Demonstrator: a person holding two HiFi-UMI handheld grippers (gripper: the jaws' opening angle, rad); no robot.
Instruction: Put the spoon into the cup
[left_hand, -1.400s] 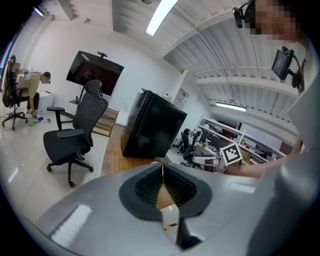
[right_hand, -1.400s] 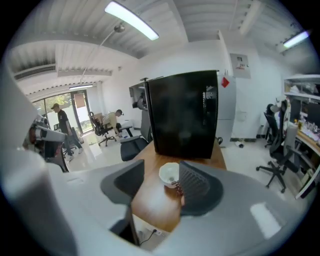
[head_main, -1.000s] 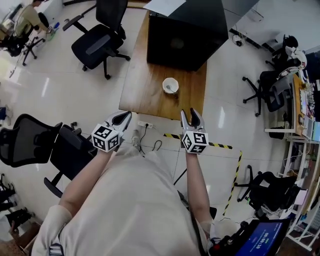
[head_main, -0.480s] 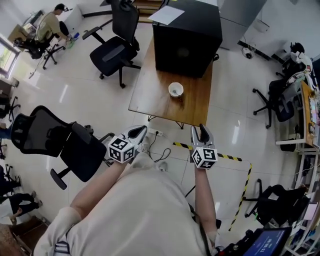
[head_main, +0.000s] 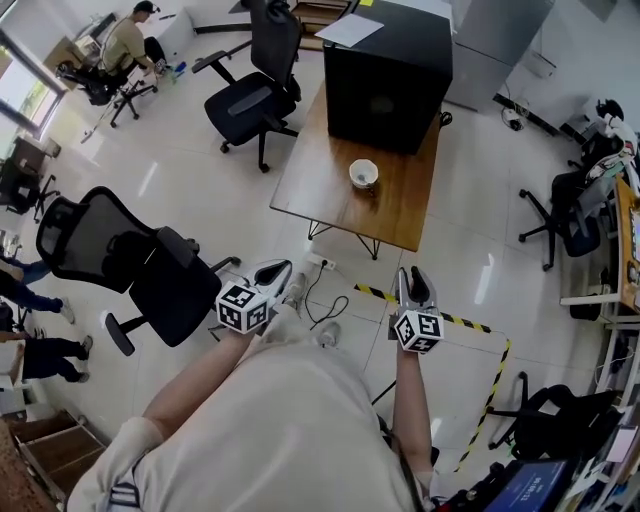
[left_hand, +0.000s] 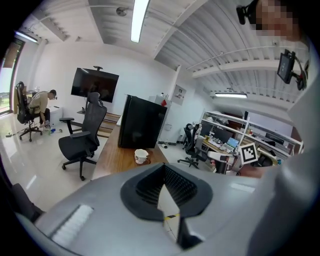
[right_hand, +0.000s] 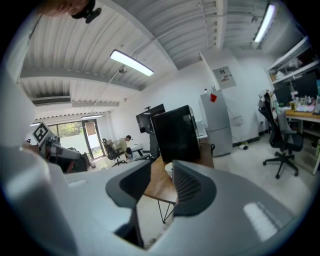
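Round white cup (head_main: 364, 174) on the brown wooden table (head_main: 318, 185), well ahead of both grippers and just before a black box (head_main: 388, 75). The spoon and its direction are too small to tell. Glossy open floor (head_main: 462, 240) lies between. Left gripper (head_main: 278, 268): jaw tips together, empty. Right gripper (head_main: 415, 276): jaws apart, closing on nothing.

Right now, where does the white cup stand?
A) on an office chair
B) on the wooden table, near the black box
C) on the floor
B: the white cup rests on the wooden table, in front of the black box.
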